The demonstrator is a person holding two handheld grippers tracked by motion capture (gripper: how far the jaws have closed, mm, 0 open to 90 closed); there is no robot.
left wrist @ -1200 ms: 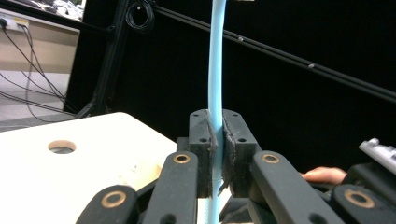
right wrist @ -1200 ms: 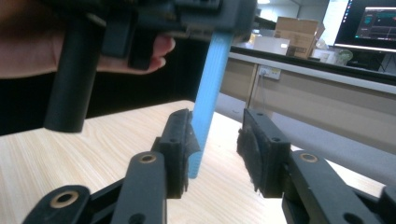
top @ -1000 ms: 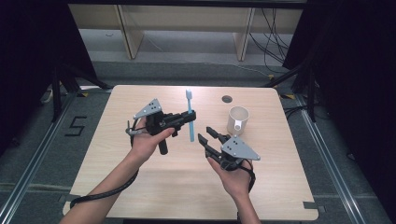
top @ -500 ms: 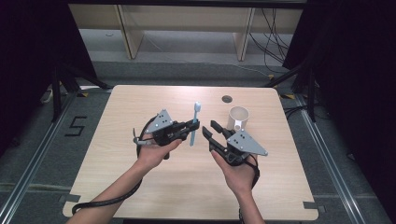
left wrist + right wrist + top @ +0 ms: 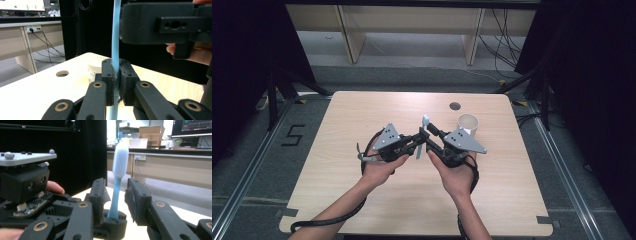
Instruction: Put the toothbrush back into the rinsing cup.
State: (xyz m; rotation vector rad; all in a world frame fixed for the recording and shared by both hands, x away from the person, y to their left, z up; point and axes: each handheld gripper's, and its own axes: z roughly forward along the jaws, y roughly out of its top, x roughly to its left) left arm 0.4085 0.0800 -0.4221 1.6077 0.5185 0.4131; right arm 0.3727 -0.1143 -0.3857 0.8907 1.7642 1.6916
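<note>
- The left gripper (image 5: 416, 141) was clenched on the handle of a light blue plastic toothbrush (image 5: 422, 136), held above the pale wooden table (image 5: 362, 110) with its long axis upright and the bristled head on top.
- The right gripper (image 5: 432, 134) was just beside it, its jaws having just been closing around the toothbrush neck (image 5: 115, 195) but with the pads not yet pressing on it; I judged a handover under way.
- Farther right, a white paper cup (image 5: 467, 124) stood upright on the table, nearer the right hand (image 5: 455, 172); nothing showed inside it.
</note>
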